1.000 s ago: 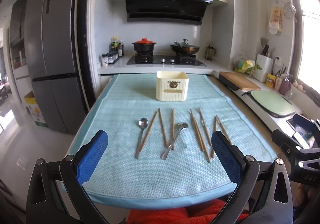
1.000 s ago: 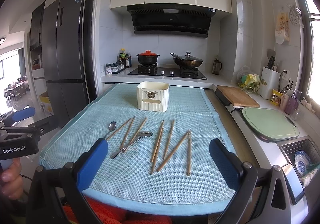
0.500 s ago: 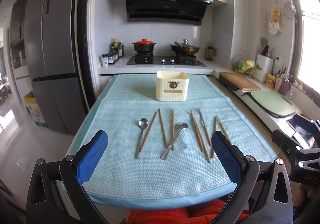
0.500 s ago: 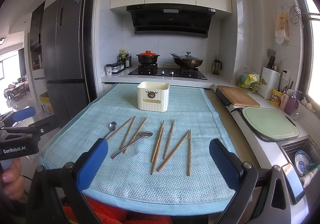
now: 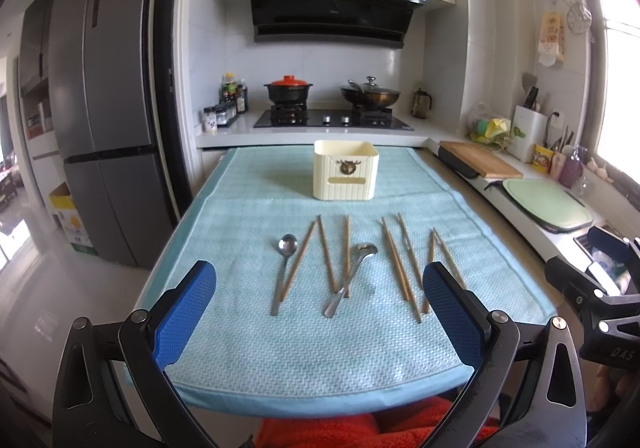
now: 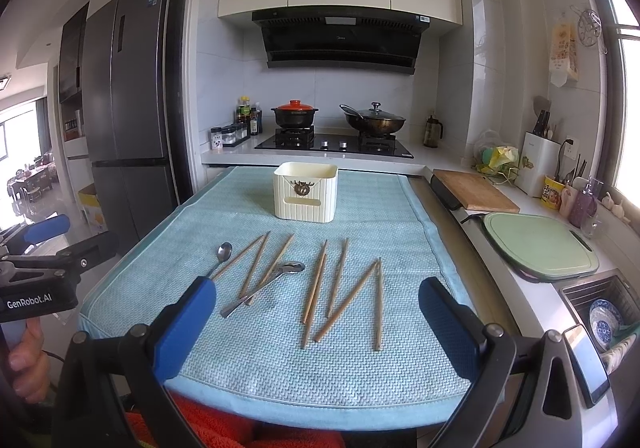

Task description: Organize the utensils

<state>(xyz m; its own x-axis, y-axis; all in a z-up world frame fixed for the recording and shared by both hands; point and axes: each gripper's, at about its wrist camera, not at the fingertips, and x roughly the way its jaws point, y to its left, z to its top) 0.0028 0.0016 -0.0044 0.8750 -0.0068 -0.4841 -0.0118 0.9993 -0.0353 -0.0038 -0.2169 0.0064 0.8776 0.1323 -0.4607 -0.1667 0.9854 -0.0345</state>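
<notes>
Both the left gripper (image 5: 320, 312) and right gripper (image 6: 318, 314) are hovering spread apart and empty above chopsticks (image 5: 326, 254) and spoons (image 5: 285, 272) lying before the cream box (image 5: 346, 175) on the table (image 5: 280, 352).

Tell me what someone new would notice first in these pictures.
A row of wooden chopsticks and two metal spoons lies scattered across the pale blue textured mat. Behind them, mid-mat, stands a cream ribbed plastic holder. Both blue-padded tongs, left and right, hover open at the near edge.
</notes>
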